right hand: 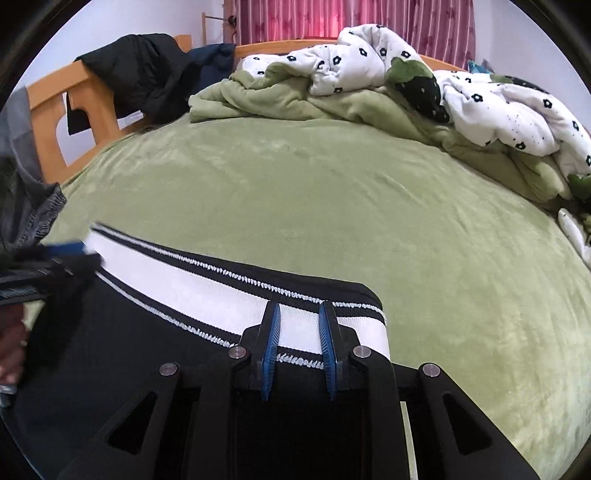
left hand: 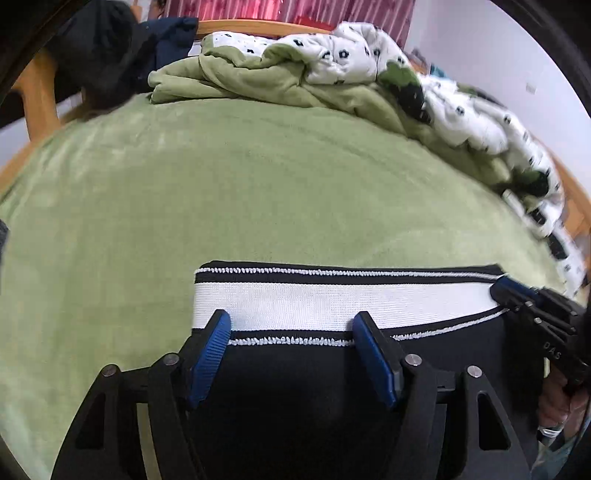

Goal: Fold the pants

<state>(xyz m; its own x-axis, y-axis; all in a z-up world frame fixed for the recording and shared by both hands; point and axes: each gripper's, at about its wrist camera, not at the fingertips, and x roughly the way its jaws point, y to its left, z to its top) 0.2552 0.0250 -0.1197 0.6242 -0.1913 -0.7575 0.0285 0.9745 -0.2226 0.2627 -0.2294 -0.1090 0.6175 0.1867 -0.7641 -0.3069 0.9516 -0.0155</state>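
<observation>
The black pants (left hand: pixel 295 387) lie on the green bed sheet (left hand: pixel 240 192) at the near edge of the bed, and only their upper part shows: the legs run out of both views beneath the tongs, so how they lie cannot be told. Their waistband (left hand: pixel 332 302) is a broad white elastic strip edged with black bands and white stitching, stretched flat across the sheet. The left tongs (left hand: pixel 291 325) stand wide apart over the left end of the waistband, the blue pads (left hand: pixel 210 354) resting at its lower stitched edge with nothing pinched between them. The right tongs (right hand: pixel 299 321) are set narrow at the right end of the waistband (right hand: pixel 207 284), their pads (right hand: pixel 271 343) close together with white elastic showing between them; whether they actually press the cloth is hard to make out. In the right wrist view the left tongs (right hand: pixel 62 254) appear blurred at the frame's edge. Farther back, a rumpled white quilt with black flowers (right hand: pixel 498 110) and a green blanket (right hand: pixel 280 99) are heaped against the wooden bed frame (right hand: pixel 96 107), a dark jacket (right hand: pixel 147 77) hangs over it, and pink curtains (right hand: pixel 351 18) fill the background.
</observation>
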